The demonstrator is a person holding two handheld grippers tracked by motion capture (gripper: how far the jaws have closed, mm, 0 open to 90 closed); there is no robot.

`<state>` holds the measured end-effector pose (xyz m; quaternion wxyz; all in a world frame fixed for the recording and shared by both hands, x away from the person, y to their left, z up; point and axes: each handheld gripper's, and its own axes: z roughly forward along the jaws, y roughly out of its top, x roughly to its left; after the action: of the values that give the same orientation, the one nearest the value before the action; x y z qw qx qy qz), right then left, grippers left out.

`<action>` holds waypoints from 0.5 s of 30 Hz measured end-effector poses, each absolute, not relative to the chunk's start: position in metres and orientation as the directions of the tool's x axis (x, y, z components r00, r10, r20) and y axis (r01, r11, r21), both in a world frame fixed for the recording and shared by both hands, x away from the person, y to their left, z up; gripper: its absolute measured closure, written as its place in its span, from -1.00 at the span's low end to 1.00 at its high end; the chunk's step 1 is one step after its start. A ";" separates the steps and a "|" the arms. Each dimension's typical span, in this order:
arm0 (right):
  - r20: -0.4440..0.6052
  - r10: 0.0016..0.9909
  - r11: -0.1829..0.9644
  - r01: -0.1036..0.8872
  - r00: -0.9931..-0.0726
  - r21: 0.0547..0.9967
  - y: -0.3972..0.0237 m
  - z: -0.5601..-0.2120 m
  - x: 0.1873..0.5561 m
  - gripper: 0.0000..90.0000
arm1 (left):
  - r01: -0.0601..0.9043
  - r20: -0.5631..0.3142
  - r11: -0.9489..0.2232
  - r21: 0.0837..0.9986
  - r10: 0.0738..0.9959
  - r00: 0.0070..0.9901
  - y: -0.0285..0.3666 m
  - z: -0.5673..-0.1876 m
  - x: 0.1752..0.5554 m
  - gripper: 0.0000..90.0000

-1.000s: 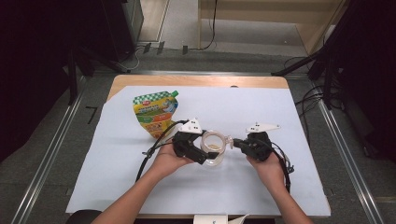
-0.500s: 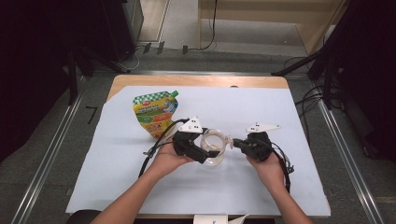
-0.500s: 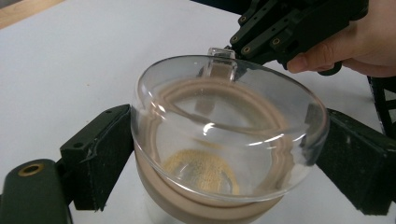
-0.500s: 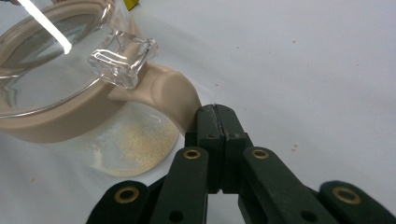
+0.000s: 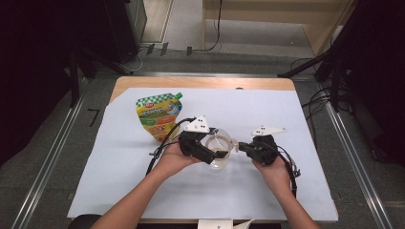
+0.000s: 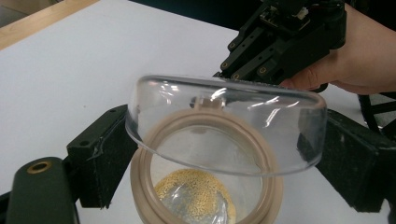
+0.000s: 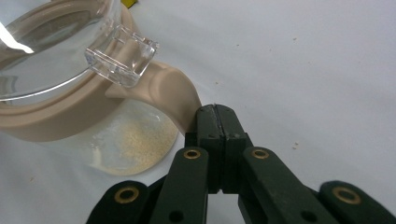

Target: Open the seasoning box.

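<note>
Item: clear jar (image 6: 140, 182), beige rim, a little yellow grain (image 6: 196, 191) at the bottom.
Place: between the jaws of the left gripper (image 5: 210, 153), which is clamped on its body.
Lid (image 6: 224, 126): raised, tilted over the mouth.
Right gripper (image 7: 215, 112): jaws together, empty, tips against the beige handle (image 7: 168, 88).
Change: none since the earlier frames; the hold is steady, and the jar looks ready for filling.

Bright, even light; dark surroundings

Jar (image 6: 205, 186) base cut off by bottom edge.
</note>
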<state>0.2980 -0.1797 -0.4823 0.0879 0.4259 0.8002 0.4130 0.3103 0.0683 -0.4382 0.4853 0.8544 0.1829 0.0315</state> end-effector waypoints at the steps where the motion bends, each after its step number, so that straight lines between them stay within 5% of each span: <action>1: 0.210 0.754 0.296 0.607 -0.623 0.737 -0.180 -0.482 0.298 1.00 | 0.283 -0.124 -0.465 0.839 0.344 0.931 0.068 -0.438 0.311 -0.72; 15: 0.228 0.757 0.282 0.620 -0.613 0.732 -0.180 -0.485 0.297 1.00 | 0.328 -0.184 -0.470 0.819 0.327 0.927 0.052 -0.426 0.321 -0.72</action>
<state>0.2974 -0.1801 -0.4845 0.0823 0.4323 0.7963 0.4149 0.3205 0.0522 -0.4256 0.4781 0.8573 0.1908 -0.0007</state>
